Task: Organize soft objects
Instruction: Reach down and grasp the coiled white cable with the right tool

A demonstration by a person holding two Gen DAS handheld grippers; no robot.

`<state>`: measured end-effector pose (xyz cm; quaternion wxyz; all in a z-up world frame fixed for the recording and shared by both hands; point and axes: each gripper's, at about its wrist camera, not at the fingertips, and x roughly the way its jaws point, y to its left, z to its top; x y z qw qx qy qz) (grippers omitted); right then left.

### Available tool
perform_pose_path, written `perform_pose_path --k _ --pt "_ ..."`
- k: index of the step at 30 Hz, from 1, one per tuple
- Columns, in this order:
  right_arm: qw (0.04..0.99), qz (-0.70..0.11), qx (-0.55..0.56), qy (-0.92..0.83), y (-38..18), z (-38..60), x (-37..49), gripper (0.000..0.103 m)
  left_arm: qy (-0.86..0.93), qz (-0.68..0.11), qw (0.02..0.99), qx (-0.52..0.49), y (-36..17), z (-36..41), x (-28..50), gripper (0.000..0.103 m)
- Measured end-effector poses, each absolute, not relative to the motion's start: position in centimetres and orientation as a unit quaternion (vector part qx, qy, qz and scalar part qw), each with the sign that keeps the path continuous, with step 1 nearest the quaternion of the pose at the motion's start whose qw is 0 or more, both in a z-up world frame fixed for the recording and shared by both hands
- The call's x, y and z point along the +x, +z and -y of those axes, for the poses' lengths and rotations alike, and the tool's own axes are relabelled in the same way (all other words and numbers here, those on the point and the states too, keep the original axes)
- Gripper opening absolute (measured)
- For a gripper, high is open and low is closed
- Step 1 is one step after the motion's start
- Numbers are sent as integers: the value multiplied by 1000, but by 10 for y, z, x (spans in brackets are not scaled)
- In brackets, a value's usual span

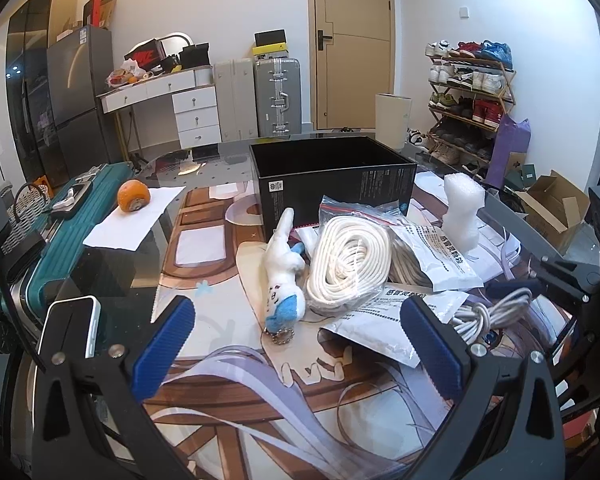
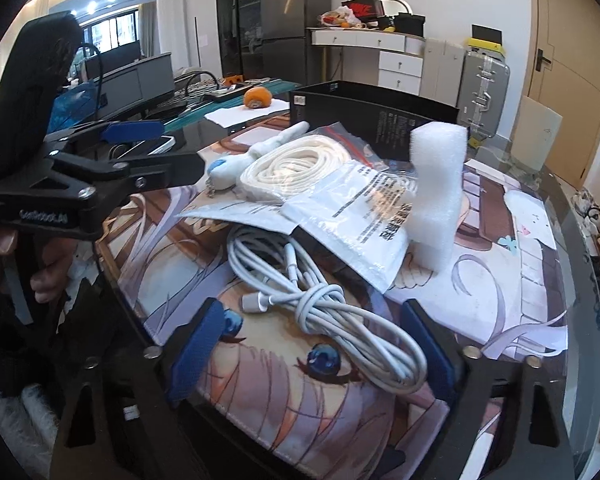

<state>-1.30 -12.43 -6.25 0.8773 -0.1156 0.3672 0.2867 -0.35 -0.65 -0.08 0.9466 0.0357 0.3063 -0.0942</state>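
Note:
A white and blue plush keychain (image 1: pixel 283 276) lies on the printed mat, just ahead of my open, empty left gripper (image 1: pixel 296 344). Beside it lie a coiled white rope (image 1: pixel 346 262), white printed pouches (image 1: pixel 440 264) and an upright white foam block (image 1: pixel 462 210). An open black box (image 1: pixel 332 176) stands behind them. My right gripper (image 2: pixel 316 344) is open and empty, its fingers on either side of a bundled white cable (image 2: pixel 328 308). The right wrist view also shows the rope (image 2: pixel 296 170), foam block (image 2: pixel 438 196), pouches (image 2: pixel 364 216), the box (image 2: pixel 380 116) and my left gripper (image 2: pixel 162 148).
An orange (image 1: pixel 133 195) sits on white paper at the left. A phone (image 1: pixel 74 326) lies near the table edge, beside a teal suitcase (image 1: pixel 48 236). A cardboard box (image 1: pixel 552 208) and shoe rack (image 1: pixel 470 88) stand to the right.

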Motion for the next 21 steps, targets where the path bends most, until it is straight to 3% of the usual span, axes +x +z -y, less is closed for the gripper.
perform_pose_path --k 6,12,14,21 --pt "868 -372 -118 307 -66 119 -12 78 -94 -307 947 34 -1 6 -4 103" --pt "864 -367 -129 320 -68 113 -6 65 -96 -309 945 39 -1 7 -4 103" --pt "861 -362 -133 330 -67 111 -8 51 -96 -309 945 38 -1 7 -4 103" --pt "856 -355 -135 351 -66 112 -18 44 -96 -309 945 35 -1 7 -4 103"
